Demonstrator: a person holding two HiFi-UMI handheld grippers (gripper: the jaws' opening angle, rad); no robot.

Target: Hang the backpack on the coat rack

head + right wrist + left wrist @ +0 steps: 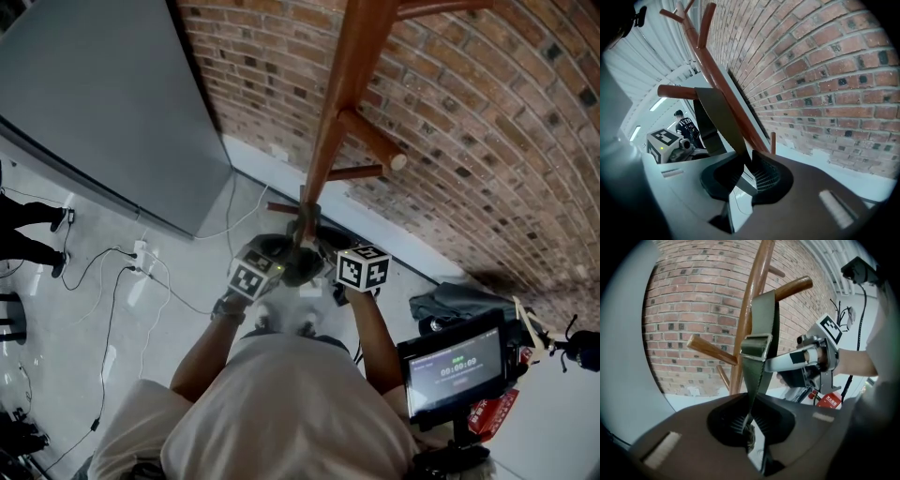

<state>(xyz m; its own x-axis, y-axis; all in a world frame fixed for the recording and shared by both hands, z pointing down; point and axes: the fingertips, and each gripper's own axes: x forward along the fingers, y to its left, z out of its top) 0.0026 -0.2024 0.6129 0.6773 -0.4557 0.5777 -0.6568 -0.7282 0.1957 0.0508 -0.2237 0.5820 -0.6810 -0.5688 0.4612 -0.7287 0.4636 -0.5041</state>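
Presently the backpack's strap (761, 329) is seen looped over a peg (793, 286) of the coat rack (749, 319), which stands against a brick wall (693, 296). The strap, with its buckle (756, 347), runs down from the peg into the left claw (749, 420), whose jaws are closed tight upon it. The strap is also passed between the jaws of the right claw (746, 171), but these stand apart, with floor (736, 206) visible through the gap, and no pressure on the webbing is seen. Both claws are held close together just beside the coat rack, below the peg. Of the backpack (302, 266) itself only a dark bulk is made out between the claws in the head view.
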